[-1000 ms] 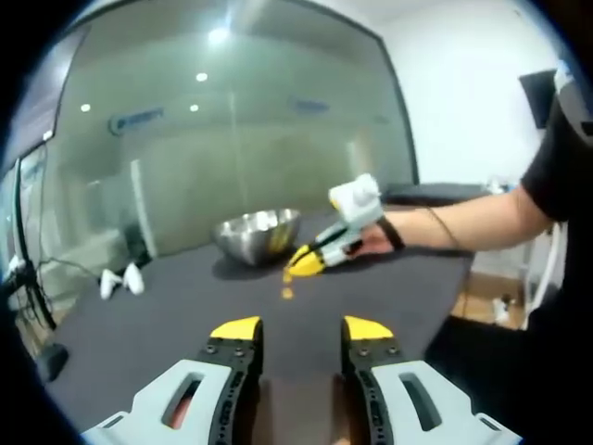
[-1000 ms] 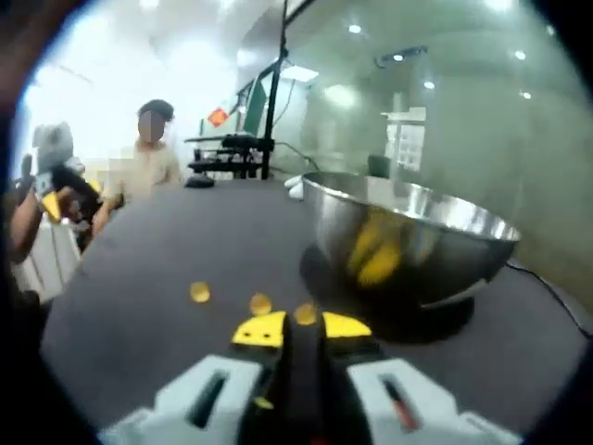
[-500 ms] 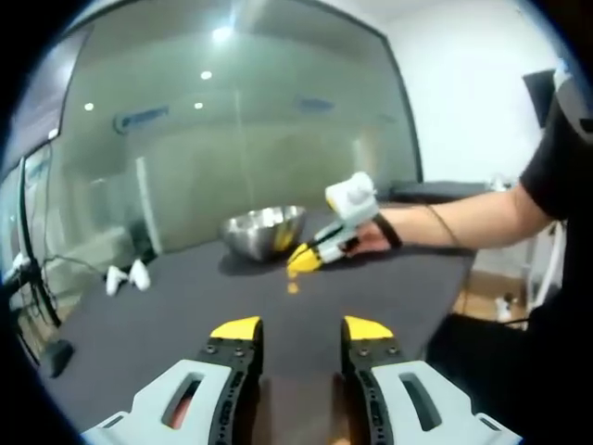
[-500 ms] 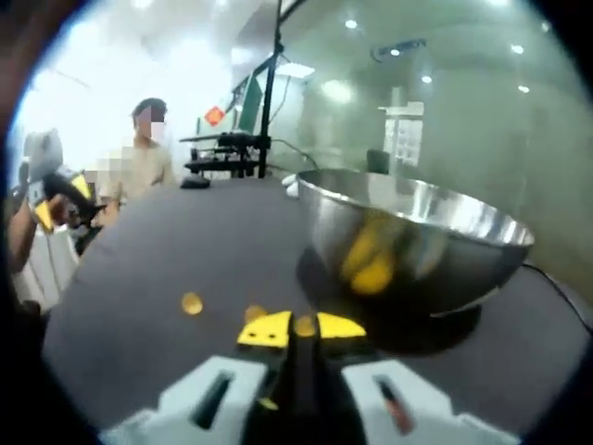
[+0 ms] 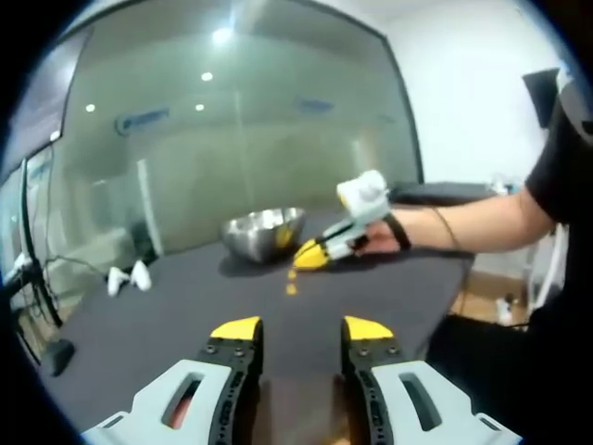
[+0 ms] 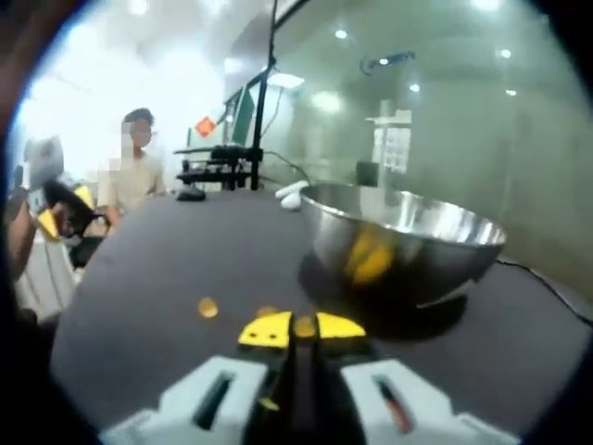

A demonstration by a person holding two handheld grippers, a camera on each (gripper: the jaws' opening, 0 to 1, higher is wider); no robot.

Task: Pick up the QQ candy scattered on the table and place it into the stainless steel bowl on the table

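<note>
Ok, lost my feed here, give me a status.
Left gripper open, idle above table. Right gripper shut on candy, near bowl. One loose candy left. Path clear.

left gripper (image 5: 300, 326): jaws sitting apart, gripping nothing
ahead of it: right gripper (image 5: 313, 255) hovering beside the steel bowl (image 5: 263, 232), candy (image 5: 291, 288) lying underneath

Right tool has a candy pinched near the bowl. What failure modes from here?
1. The right tool pinches a small orange candy only at its yellow tips; the candy may slip out before clearing the rim of the shiny stainless steel bowl.
2. Two more orange candies lie on the dark table close to the tips; a low swing may knock them away.
3. The left tool hovers open and far back.
</note>
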